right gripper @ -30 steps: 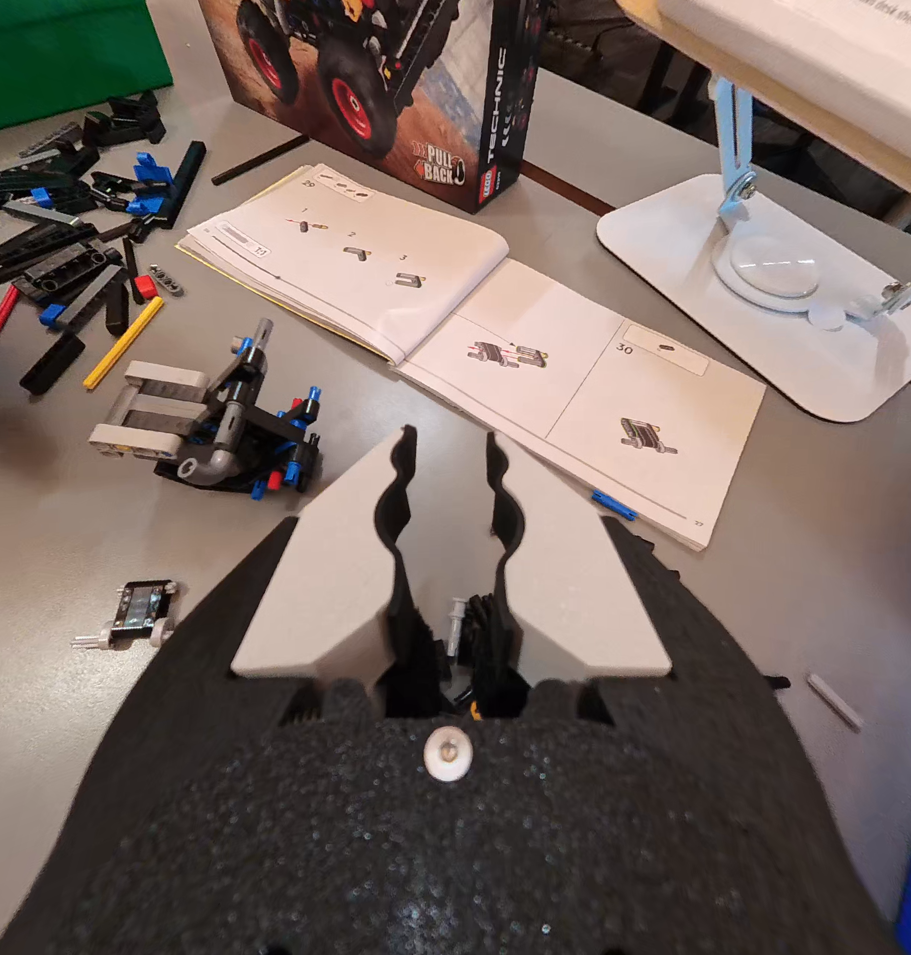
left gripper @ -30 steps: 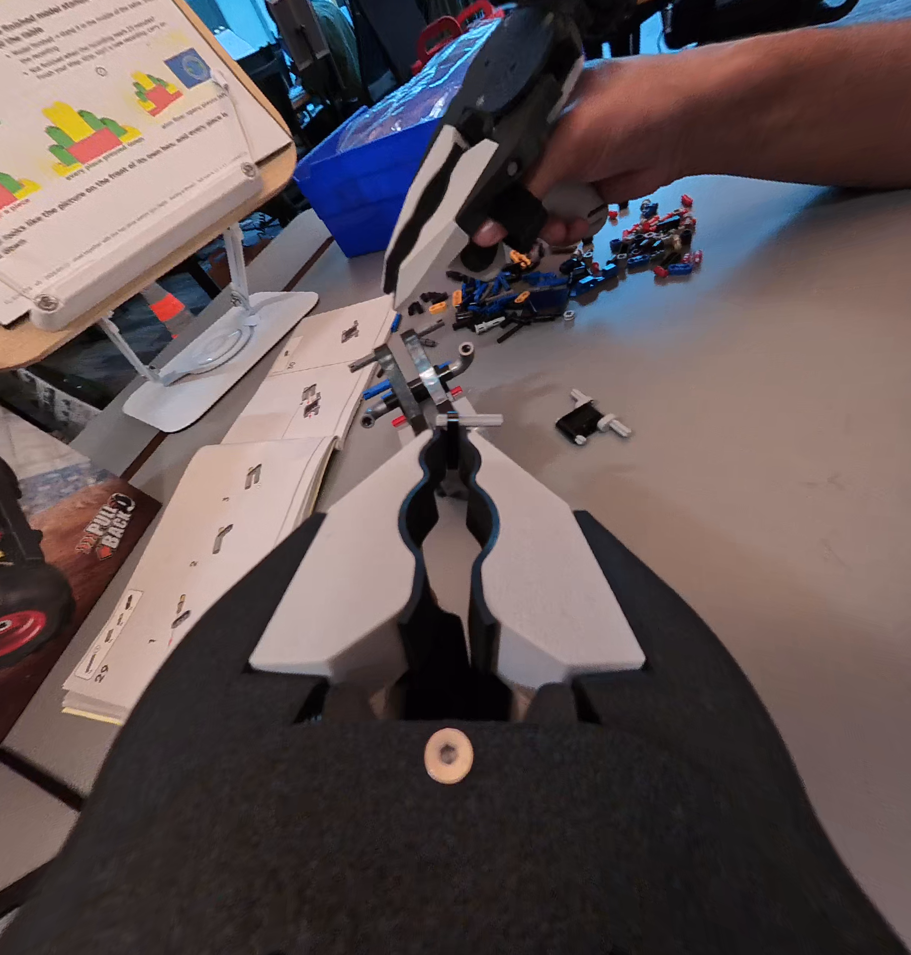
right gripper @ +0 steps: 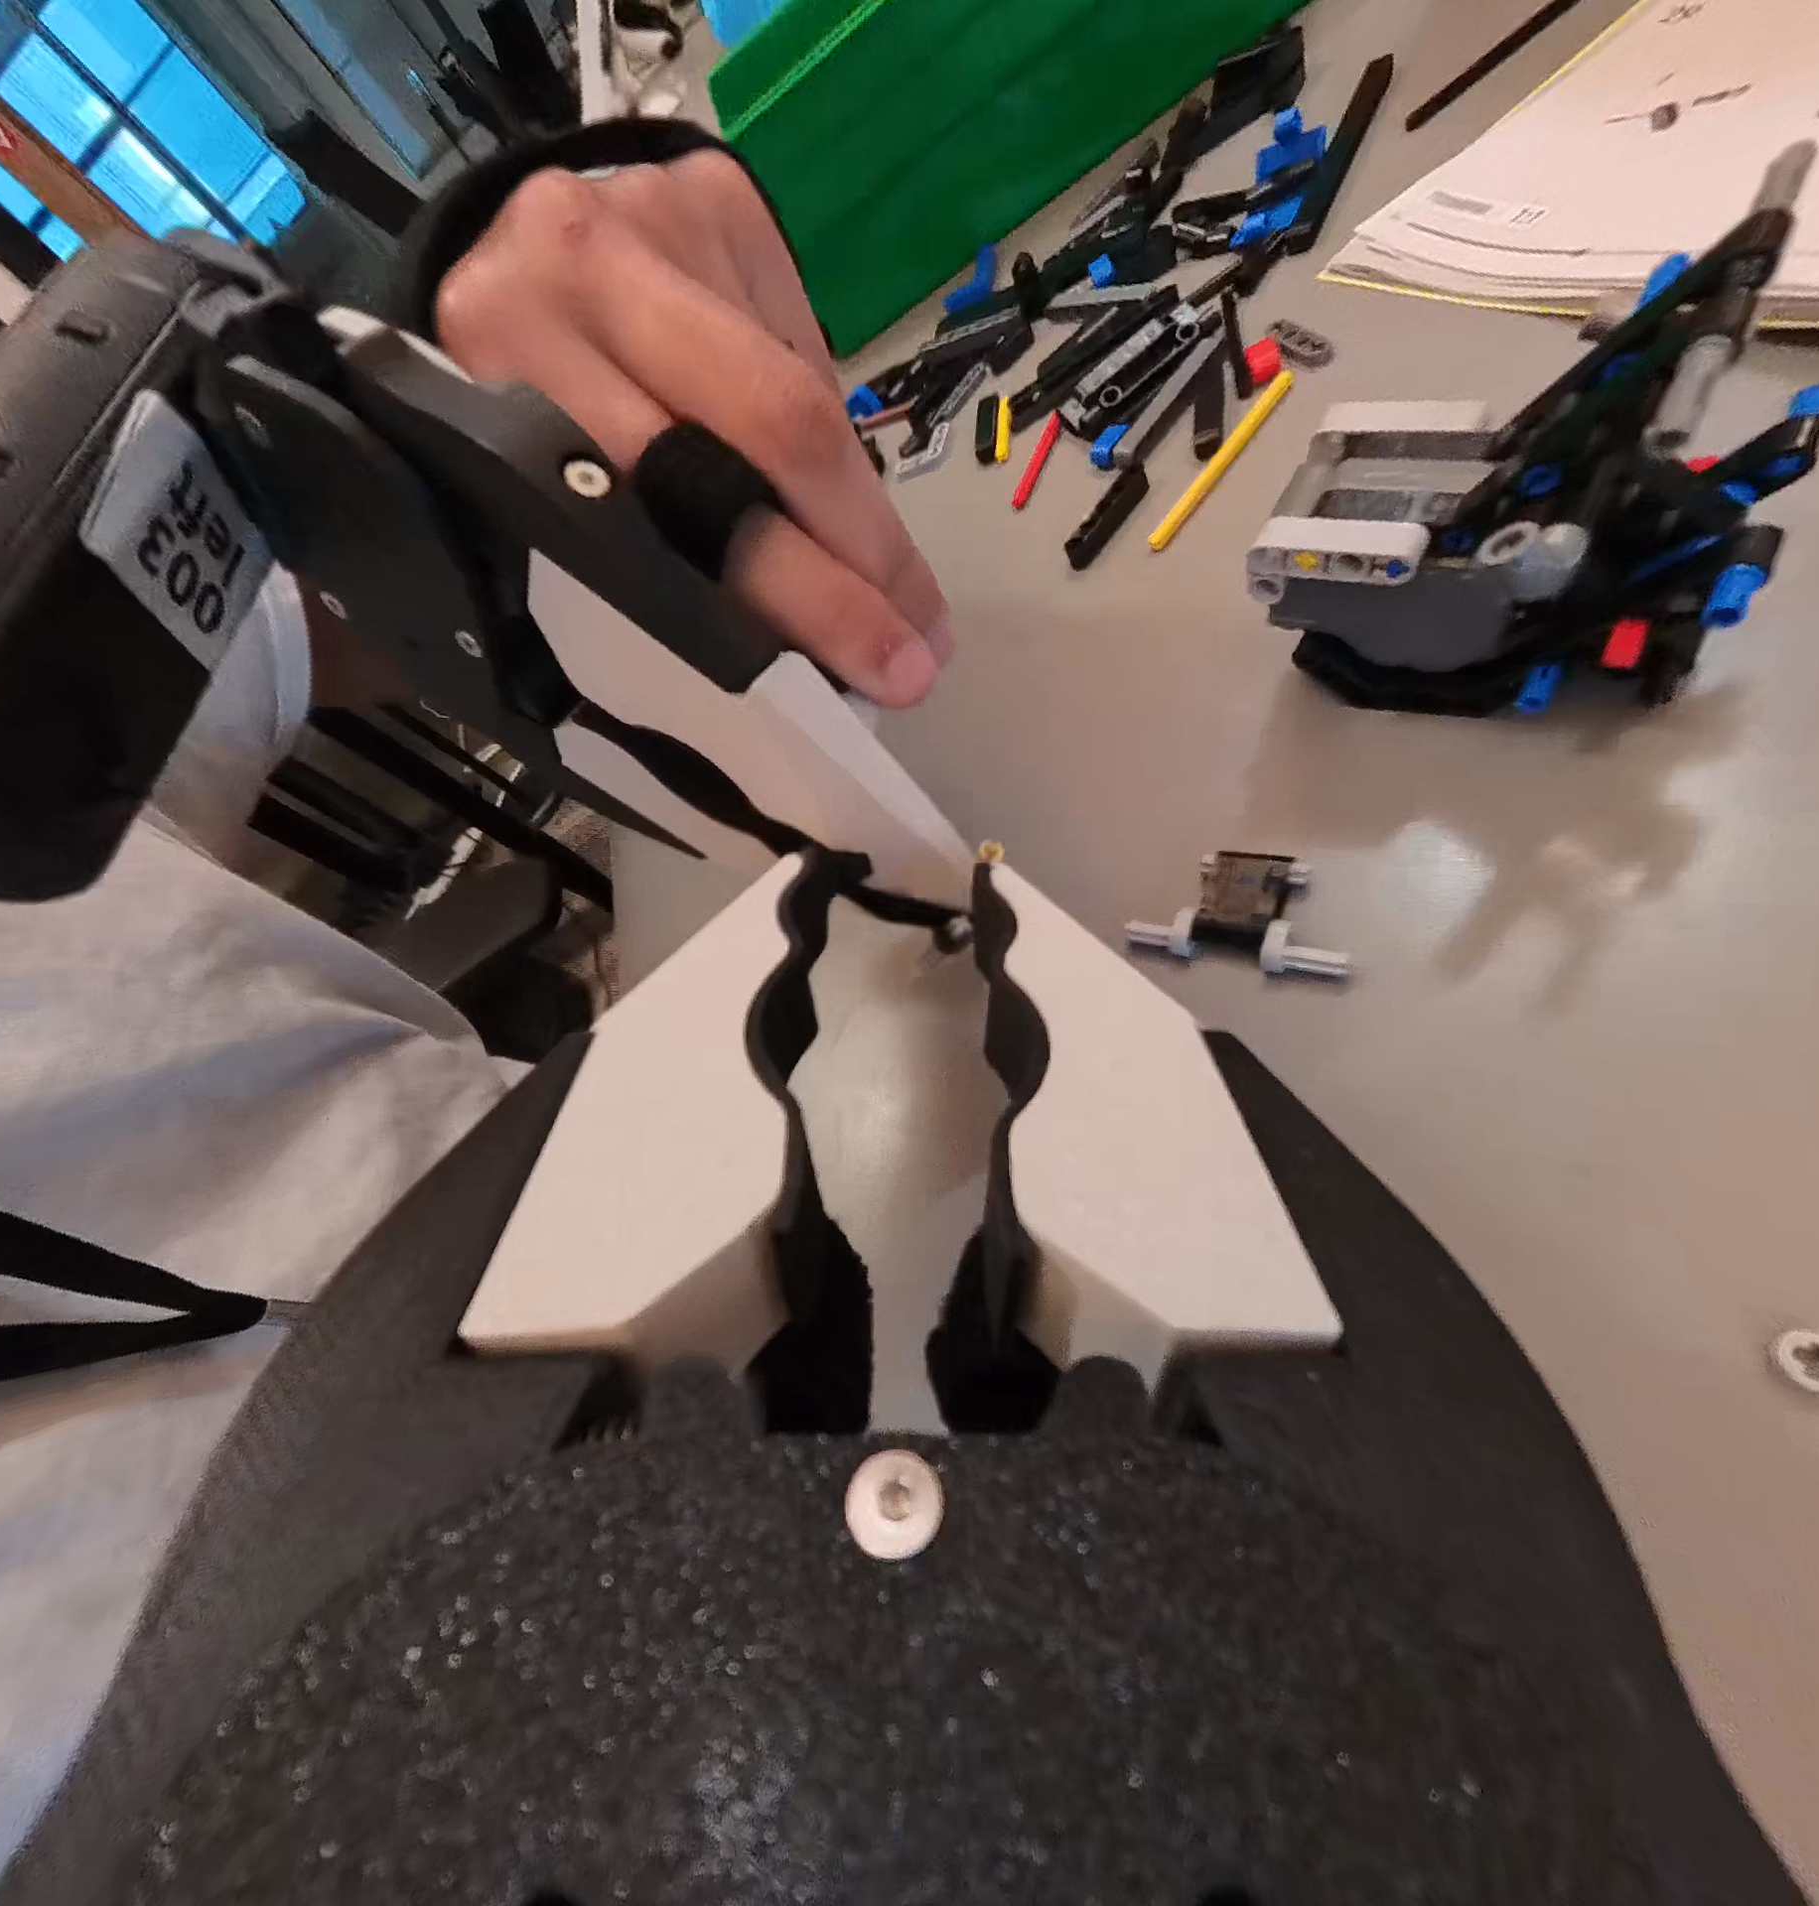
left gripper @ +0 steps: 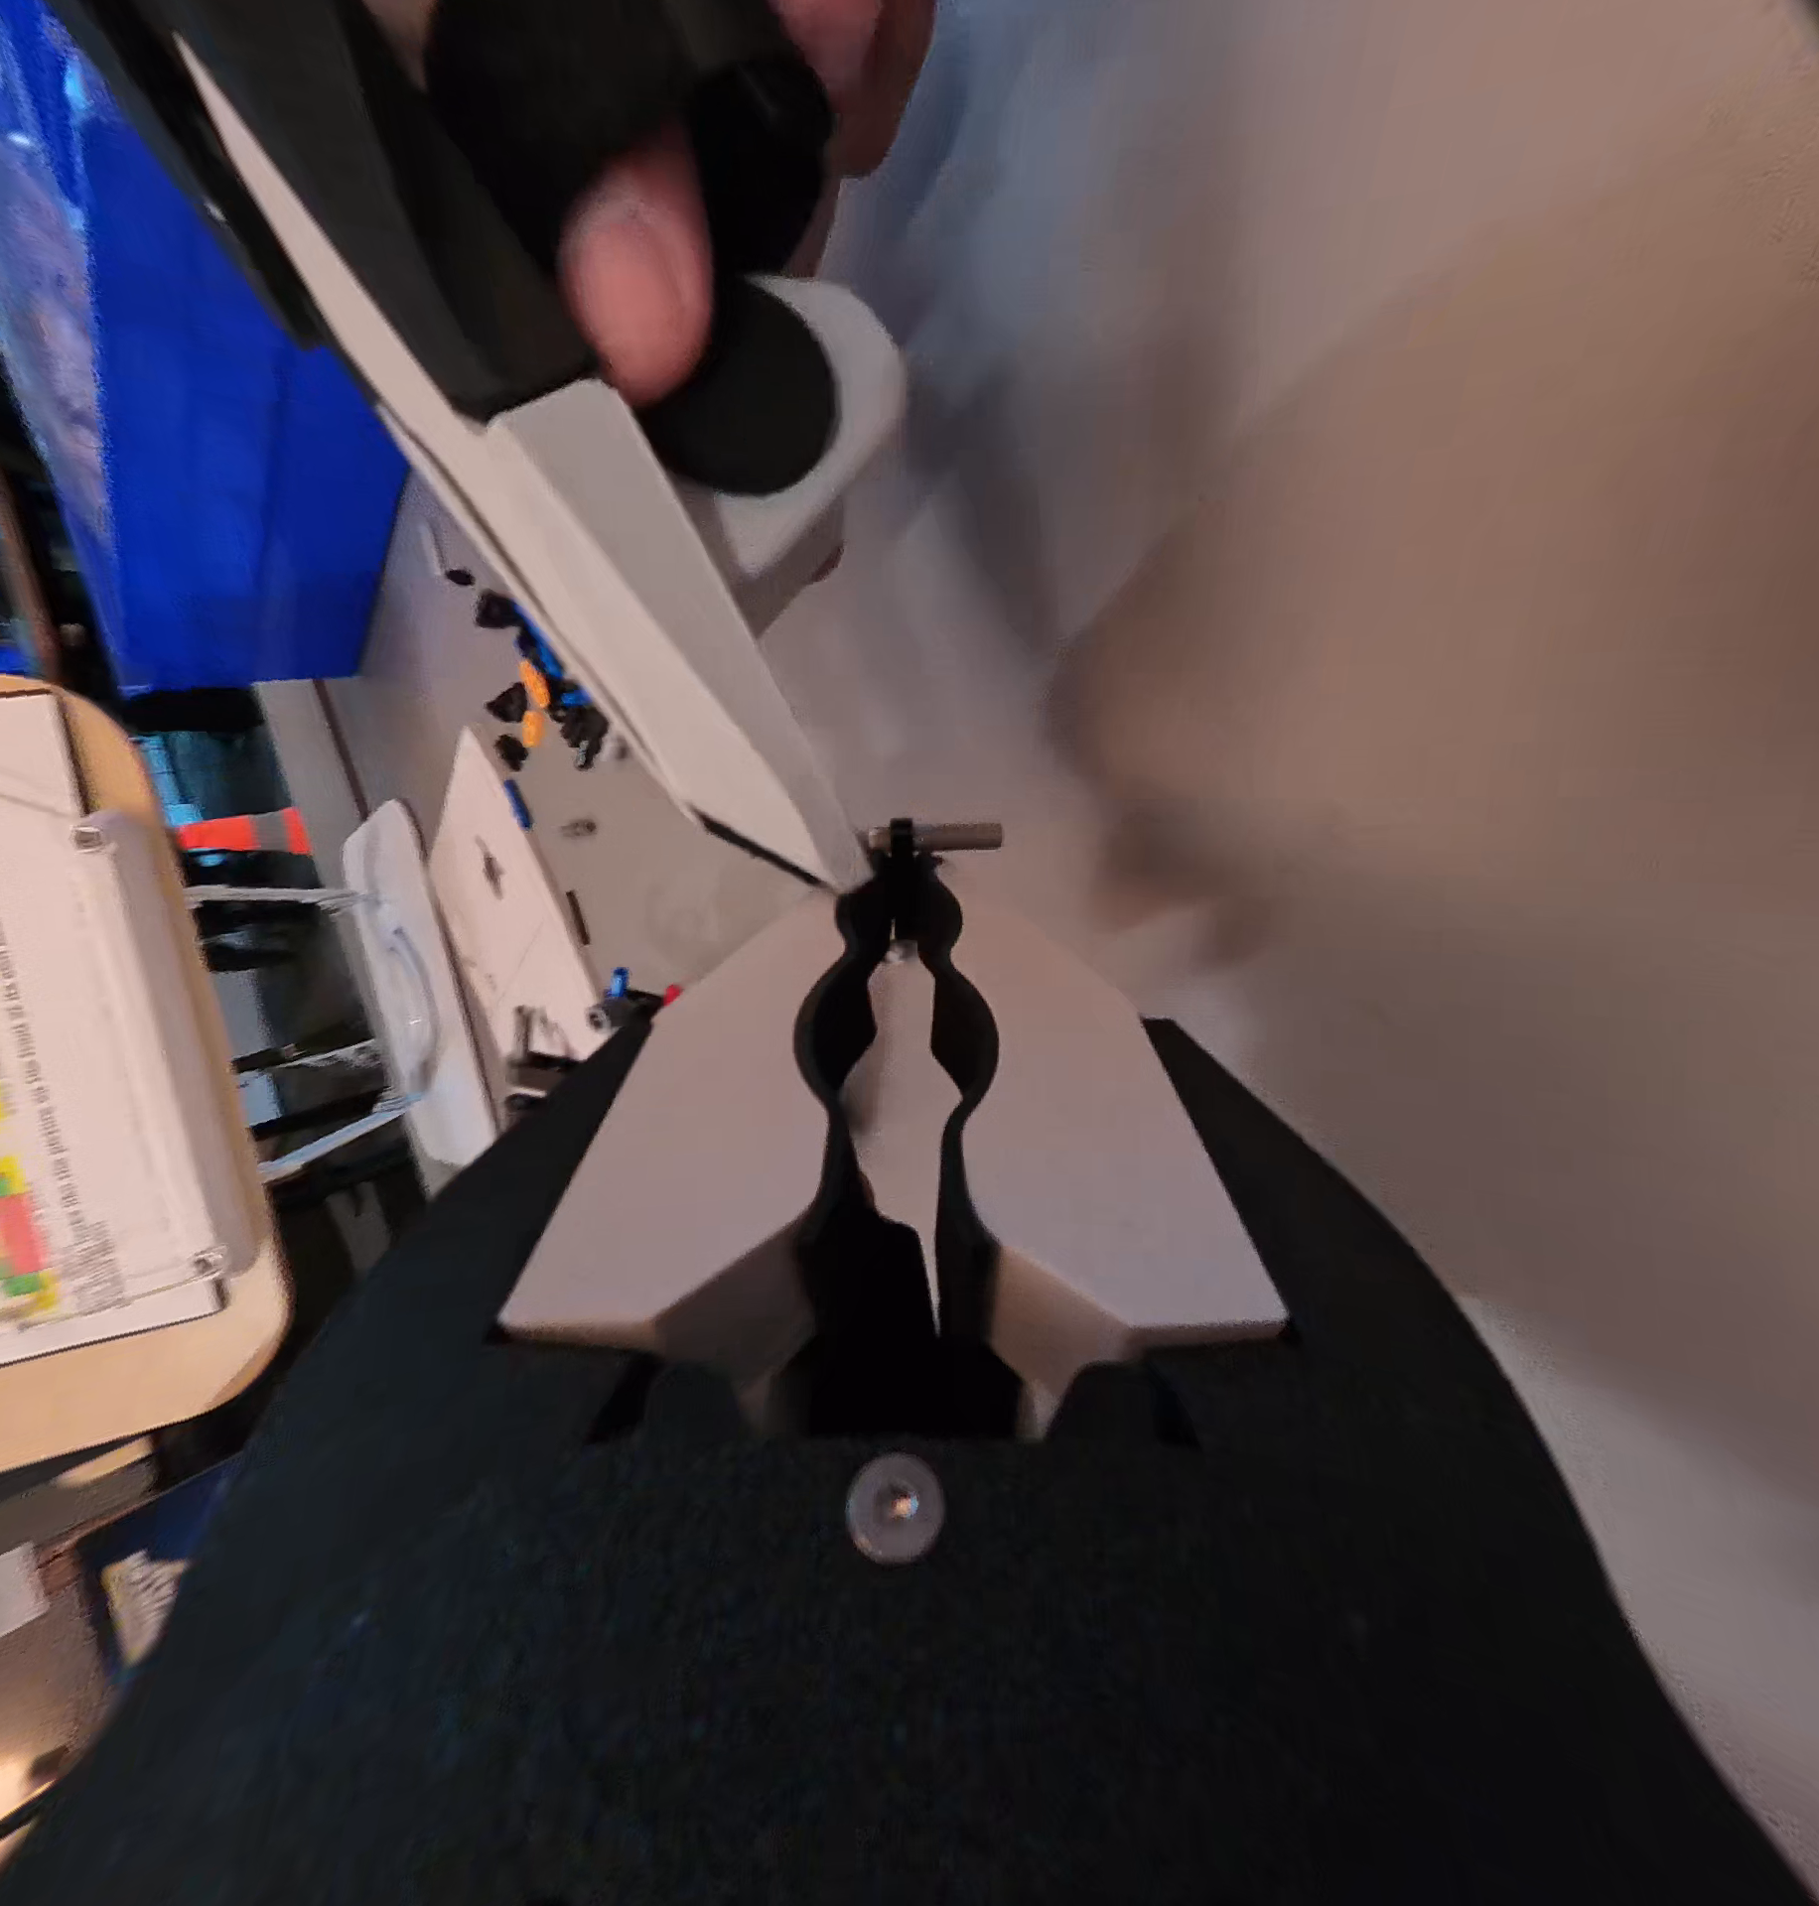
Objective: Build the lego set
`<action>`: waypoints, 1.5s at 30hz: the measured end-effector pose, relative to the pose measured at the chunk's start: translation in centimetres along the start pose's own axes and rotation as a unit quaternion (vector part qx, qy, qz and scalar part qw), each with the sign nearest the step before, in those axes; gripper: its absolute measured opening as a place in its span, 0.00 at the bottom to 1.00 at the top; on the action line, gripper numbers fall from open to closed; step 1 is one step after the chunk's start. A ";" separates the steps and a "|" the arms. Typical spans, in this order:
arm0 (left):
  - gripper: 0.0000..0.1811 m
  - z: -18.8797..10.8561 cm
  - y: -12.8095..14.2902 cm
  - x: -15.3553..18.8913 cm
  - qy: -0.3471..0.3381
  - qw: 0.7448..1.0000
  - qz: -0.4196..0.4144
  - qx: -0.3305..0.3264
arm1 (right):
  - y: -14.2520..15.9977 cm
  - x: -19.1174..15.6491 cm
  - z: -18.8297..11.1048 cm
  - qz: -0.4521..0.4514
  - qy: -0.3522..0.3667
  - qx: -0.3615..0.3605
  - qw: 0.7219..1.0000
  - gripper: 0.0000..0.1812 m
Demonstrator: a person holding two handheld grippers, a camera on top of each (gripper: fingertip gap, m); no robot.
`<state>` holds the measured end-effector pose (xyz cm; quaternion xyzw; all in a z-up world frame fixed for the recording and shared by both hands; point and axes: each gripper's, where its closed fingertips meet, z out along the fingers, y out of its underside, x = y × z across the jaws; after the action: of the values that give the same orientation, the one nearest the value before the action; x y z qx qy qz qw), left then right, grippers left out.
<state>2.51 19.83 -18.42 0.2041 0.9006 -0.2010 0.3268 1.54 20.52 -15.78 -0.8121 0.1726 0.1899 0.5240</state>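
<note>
A grey table [right gripper: 1504, 1083] is being shown from two wrist cameras, with windows and dark furniture in the far left background of the right wrist view. In the left wrist view, the left gripper [left gripper: 897, 908] is being held up off the table, its two fingers drawn nearly together at the tips. A small black connector with a grey axle [left gripper: 931, 833] through it is being pinched between those tips. The tip of the right gripper [left gripper: 823, 866] is being brought in from the upper left, right against that piece; a person's hand [left gripper: 637, 258] is seen wrapped around its handle. Much of the right side of this view is blurred, so what lies there cannot be told.

In the right wrist view, the right gripper [right gripper: 895, 877] is being held with a clear gap between its fingers, and nothing appears to be gripped, though the tips are crowded. The left gripper [right gripper: 947, 877] is reaching in from the left, held by a hand [right gripper: 668, 392], its tip meeting the right finger's tip.

On the table, far right, a partly built lego model [right gripper: 1545, 536] in black, grey and blue is standing. Behind it, loose lego pieces [right gripper: 1122, 351] are lying scattered, near a green box [right gripper: 936, 134] and an open instruction booklet [right gripper: 1628, 206]. A small black sub-assembly with grey pins [right gripper: 1241, 913] is lying just right of the gripper tips.
</note>
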 end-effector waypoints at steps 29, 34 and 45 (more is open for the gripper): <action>0.01 1.1 2.0 -1.9 -0.033 0.997 -0.066 -0.028 | -1.3 1.0 -0.2 0.013 -0.031 0.039 0.999 0.14; 0.01 0.9 2.4 -2.5 -0.043 0.996 -0.071 -0.029 | -1.6 1.4 -0.8 0.012 -0.022 0.045 0.999 0.15; 0.01 0.4 1.7 -3.0 -0.062 0.996 -0.056 -0.011 | -1.7 2.0 -0.9 0.004 -0.004 0.044 0.999 0.13</action>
<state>5.65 20.35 -17.10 0.1374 0.8907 -0.2215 0.3725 4.18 20.18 -15.10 -0.7868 0.1820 0.1881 0.5590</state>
